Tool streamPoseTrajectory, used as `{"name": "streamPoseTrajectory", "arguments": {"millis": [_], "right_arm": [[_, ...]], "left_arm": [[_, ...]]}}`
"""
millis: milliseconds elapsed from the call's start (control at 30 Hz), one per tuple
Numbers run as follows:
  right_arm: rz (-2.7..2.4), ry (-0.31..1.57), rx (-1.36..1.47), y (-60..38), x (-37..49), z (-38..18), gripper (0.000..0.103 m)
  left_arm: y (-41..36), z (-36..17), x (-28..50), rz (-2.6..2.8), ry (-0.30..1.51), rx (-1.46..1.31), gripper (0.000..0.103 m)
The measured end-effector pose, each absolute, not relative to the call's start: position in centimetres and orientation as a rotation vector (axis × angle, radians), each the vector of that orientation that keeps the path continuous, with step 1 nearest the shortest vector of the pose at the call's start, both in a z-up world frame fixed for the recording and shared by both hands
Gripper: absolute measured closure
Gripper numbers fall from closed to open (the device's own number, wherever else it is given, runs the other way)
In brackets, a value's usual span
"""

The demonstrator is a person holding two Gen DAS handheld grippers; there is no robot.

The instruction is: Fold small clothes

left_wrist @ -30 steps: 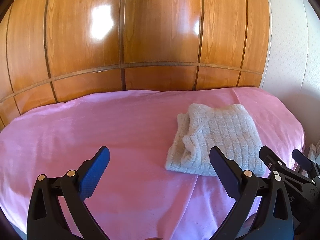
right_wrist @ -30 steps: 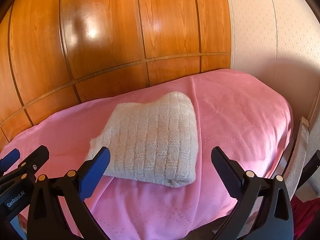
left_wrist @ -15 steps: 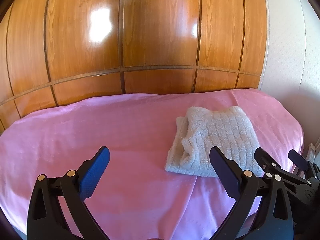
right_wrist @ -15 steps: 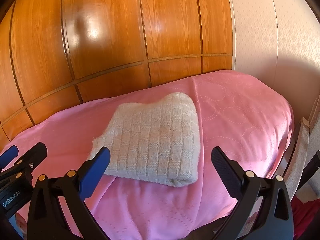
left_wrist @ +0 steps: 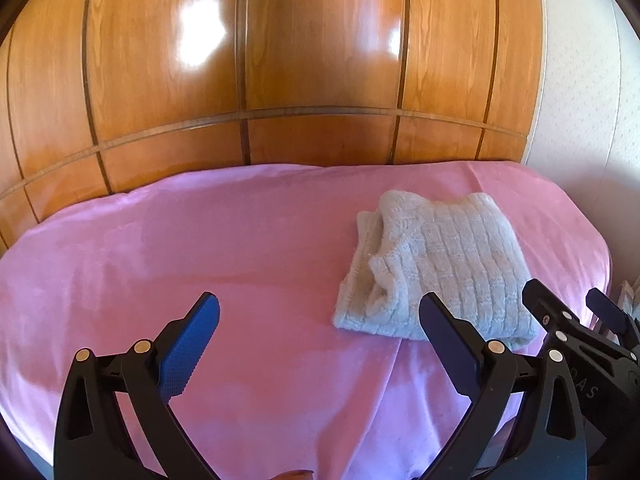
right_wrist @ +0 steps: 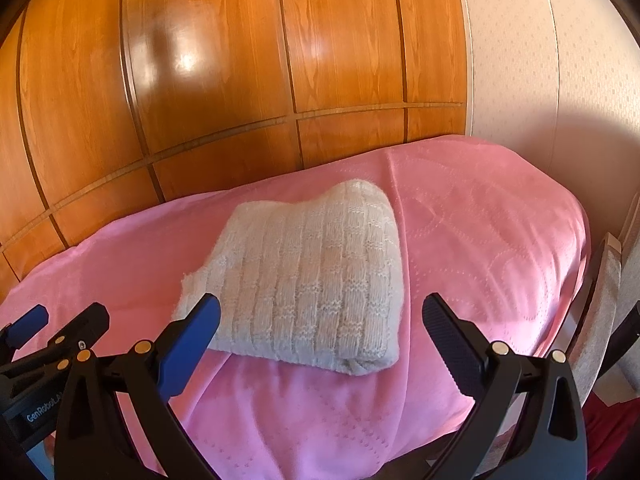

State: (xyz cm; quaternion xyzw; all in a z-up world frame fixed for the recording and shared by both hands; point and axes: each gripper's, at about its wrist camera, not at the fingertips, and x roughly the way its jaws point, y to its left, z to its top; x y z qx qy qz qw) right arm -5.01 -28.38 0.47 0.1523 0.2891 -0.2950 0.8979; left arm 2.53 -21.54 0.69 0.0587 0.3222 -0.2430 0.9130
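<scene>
Knit sweater lies folded on pink bed, so task looks done; left gripper & right gripper fingers apart, empty.

You get bright warm daylight; glare patches on the glossy wood panelling, heavy fisheye bending, dark vignetted corners.

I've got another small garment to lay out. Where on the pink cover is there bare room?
The pink cover is bare from the folded knit leftward to the wood panelling. A narrower strip lies between the knit and the wall-side edge. Its near side is crowded by both open grippers.
</scene>
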Motion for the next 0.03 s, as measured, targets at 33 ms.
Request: {"name": "streamPoseTrajectory", "arguments": {"millis": [33], "right_arm": [[-0.613, 0.603, 0.316, -28.43, -4.95, 0.46, 0.002]], "left_arm": [[-21.43, 0.63, 2.44, -0.497, 0.660, 0.118, 0.004]]}}
